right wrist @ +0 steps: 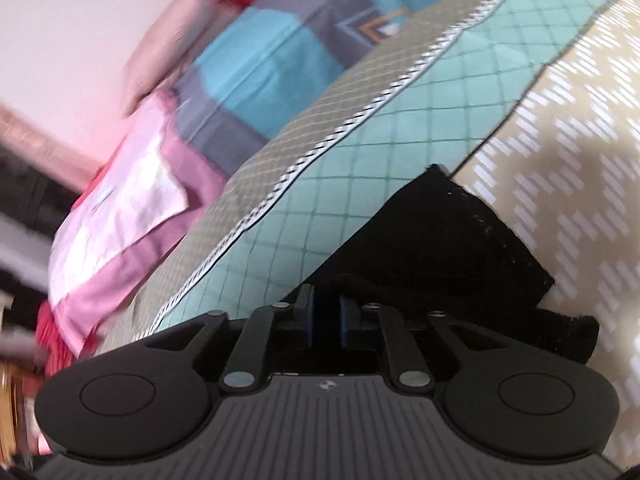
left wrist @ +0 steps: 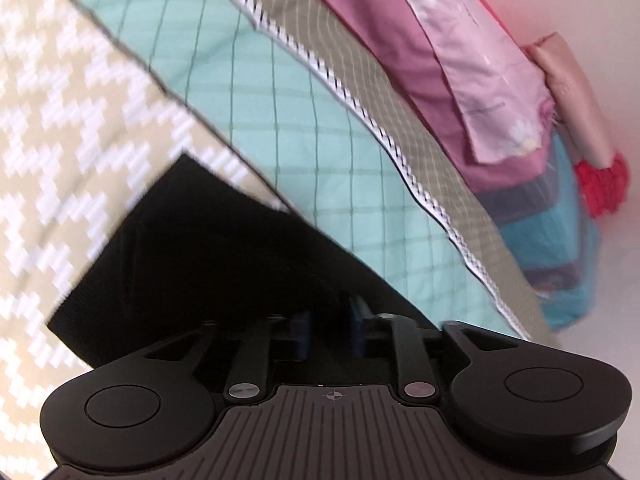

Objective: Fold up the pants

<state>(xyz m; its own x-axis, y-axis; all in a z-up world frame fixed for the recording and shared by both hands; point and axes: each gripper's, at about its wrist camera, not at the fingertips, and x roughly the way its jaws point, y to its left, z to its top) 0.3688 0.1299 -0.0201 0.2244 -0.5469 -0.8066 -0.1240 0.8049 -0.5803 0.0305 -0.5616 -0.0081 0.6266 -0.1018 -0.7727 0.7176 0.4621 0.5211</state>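
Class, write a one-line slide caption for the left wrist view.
Left tool grips black pants above a patterned bedspread, pillows stacked beyond.

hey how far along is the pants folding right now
Done: both grippers have hold of the black pants. In hand: the left gripper and right gripper each pinch dark fabric above the patterned bedspread. Left: no finished fold shows; the cloth must be laid over and released.
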